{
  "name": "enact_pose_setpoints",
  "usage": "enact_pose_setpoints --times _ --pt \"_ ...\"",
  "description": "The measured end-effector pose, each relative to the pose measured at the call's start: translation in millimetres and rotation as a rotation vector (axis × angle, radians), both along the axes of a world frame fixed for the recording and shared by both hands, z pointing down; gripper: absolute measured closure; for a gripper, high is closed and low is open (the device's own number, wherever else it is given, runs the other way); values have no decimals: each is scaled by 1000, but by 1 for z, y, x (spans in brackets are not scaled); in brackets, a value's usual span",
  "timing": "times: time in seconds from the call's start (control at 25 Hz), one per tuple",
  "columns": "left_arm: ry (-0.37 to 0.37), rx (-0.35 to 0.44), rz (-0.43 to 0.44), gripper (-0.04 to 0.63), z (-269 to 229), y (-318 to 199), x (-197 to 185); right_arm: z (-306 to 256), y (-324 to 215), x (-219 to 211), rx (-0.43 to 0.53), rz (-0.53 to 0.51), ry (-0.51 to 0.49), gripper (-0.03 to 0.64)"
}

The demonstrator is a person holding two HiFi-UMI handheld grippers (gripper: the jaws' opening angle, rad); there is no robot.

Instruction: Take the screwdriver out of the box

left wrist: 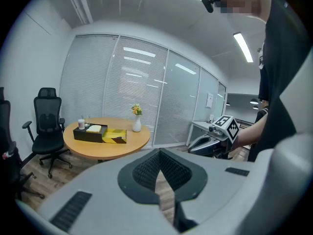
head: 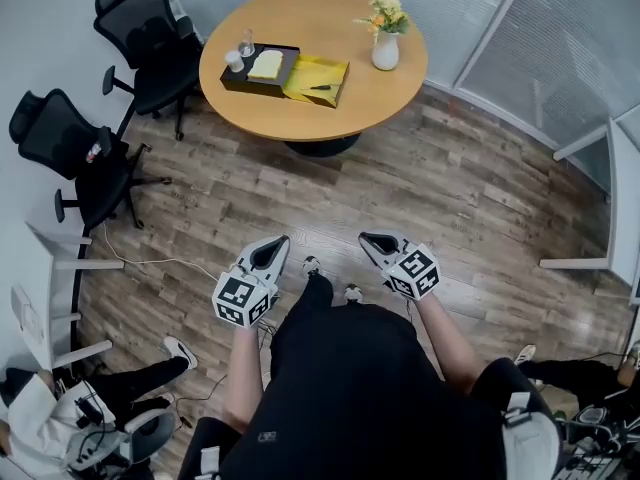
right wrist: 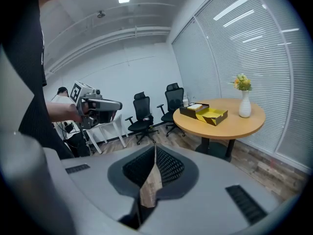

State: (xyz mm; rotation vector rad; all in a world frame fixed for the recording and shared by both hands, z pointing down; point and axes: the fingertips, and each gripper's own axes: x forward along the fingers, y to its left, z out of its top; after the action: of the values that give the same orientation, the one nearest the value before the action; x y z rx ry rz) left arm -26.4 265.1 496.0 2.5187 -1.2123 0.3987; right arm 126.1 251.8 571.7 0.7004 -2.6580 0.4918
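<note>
An open yellow box (head: 318,78) lies on the round wooden table (head: 310,23) at the far side of the room, and a dark-handled screwdriver (head: 320,87) rests inside it. A black box (head: 260,68) adjoins it on the left. Both grippers hang close to the person's body, far from the table. My left gripper (head: 278,240) and right gripper (head: 368,238) are shut with nothing held. The left gripper view has the yellow box (left wrist: 114,136) small on the table beyond the jaws. The right gripper view shows the yellow box (right wrist: 215,115) too; the screwdriver is too small to make out.
A vase of flowers (head: 385,48), a glass (head: 246,43) and a white cup (head: 234,60) also stand on the table. Two black office chairs (head: 150,38) (head: 75,158) stand left of it. White desks (head: 50,278) (head: 610,198) flank the wooden floor. Seated people occupy both lower corners.
</note>
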Motion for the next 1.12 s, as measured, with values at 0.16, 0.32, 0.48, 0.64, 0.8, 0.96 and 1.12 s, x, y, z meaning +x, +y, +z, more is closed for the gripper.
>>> enact_pose_setpoints --times 0.16,0.32,0.48,0.64,0.8,0.96,1.12 --pt "11 -3 7 589 1 -35 -12 4 -30 -10 -11 16 8 609" --pt "22 -7 22 589 3 -56 -27 5 -50 -27 -13 27 20 609" --pt "37 -18 40 589 6 -73 -44 1 -66 -46 -7 48 23 609" --pt "55 -18 58 589 8 -87 -58 0 -77 -63 -4 62 27 609" --pt "64 -22 86 589 9 -102 -69 1 -85 -76 -9 86 35 609" --pt "67 -31 107 589 13 -112 -84 5 -94 -88 -13 114 37 609" --pt "63 -36 129 589 16 -120 -93 5 -100 -97 -14 141 30 609"
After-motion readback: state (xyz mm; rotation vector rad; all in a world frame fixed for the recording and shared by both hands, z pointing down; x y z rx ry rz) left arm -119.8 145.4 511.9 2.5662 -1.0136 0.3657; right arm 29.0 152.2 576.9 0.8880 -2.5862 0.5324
